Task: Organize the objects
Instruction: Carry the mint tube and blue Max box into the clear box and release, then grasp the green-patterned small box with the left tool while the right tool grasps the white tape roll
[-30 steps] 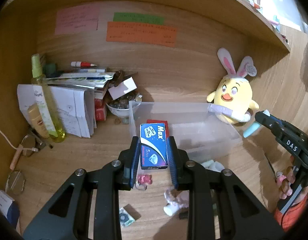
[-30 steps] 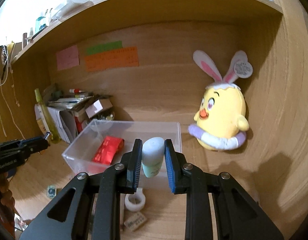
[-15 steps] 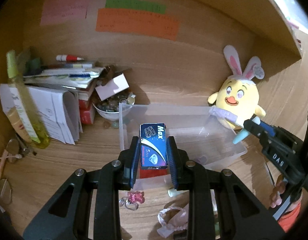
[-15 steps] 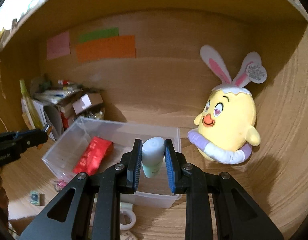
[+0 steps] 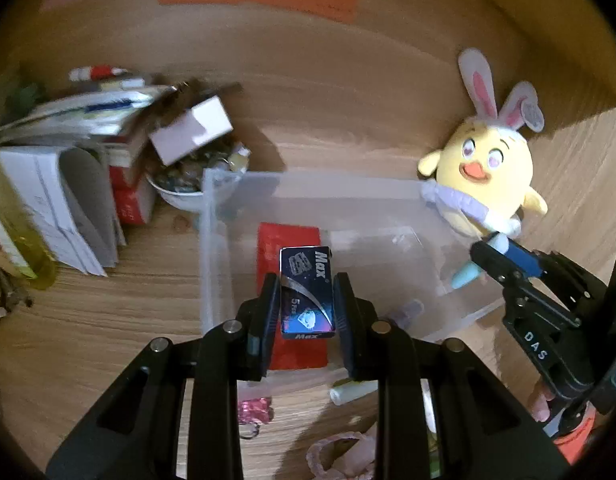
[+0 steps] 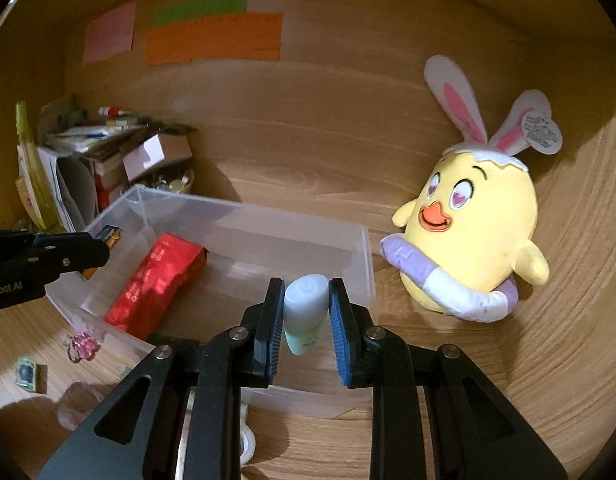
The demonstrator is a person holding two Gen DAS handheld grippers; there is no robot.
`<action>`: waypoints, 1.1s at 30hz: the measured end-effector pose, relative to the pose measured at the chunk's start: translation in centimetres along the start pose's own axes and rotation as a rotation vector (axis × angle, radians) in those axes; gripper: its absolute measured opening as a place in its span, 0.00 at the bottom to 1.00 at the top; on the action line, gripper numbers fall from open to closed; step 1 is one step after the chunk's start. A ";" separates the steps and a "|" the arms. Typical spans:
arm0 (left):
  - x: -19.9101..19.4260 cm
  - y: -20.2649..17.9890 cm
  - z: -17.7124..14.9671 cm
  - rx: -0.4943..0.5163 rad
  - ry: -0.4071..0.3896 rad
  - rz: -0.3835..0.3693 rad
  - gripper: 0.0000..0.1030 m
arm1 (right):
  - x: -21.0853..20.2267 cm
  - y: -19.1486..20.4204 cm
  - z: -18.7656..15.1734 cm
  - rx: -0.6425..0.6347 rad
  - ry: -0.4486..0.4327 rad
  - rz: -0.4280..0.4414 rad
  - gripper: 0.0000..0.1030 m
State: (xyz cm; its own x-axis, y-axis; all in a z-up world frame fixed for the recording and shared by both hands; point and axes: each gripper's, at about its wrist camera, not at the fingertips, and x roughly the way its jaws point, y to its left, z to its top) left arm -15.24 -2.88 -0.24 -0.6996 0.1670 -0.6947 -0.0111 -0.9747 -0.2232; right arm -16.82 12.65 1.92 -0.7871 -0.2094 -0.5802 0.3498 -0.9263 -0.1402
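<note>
My left gripper is shut on a dark blue "Max" box and holds it over the clear plastic bin, above a red packet lying inside. My right gripper is shut on a pale green tube and holds it over the bin's near right part. The red packet lies in the bin's left half. Each gripper shows in the other's view: the right one at the bin's right wall, the left one at its left wall.
A yellow plush chick with bunny ears sits right of the bin. A pile of books, papers and a bowl stands at the left. Small items lie on the desk in front of the bin: a pink charm and a small packet.
Both grippers have moved forward and over the bin, each still holding its object. The bin and plush now look closer.
</note>
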 end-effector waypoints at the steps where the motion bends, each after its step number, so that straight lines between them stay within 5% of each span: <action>1: 0.2 -0.2 -0.1 0.005 0.005 0.001 0.26 | 0.2 0.2 -0.1 -0.001 0.003 0.000 0.20; 13: 1.3 -0.7 0.1 0.023 0.014 0.005 0.26 | 2.0 2.1 -0.7 -0.051 0.057 0.013 0.20; 18: 1.2 -0.6 0.1 0.016 0.022 0.001 0.28 | 2.0 2.4 -0.7 -0.054 0.061 0.034 0.44; 23: 0.3 -0.3 0.2 0.003 0.000 -0.008 0.47 | 1.1 2.2 -0.4 -0.039 0.047 0.063 0.65; 33: -2.8 -0.2 0.2 0.024 -0.071 0.018 0.75 | -1.3 1.2 -0.2 0.007 0.017 0.094 0.80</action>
State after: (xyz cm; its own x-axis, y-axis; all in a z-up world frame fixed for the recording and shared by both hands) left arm -13.39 -3.16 1.92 -0.7490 0.1391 -0.6478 -0.0146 -0.9809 -0.1938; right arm -15.26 11.89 2.35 -0.7422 -0.2900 -0.6041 0.4182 -0.9049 -0.0794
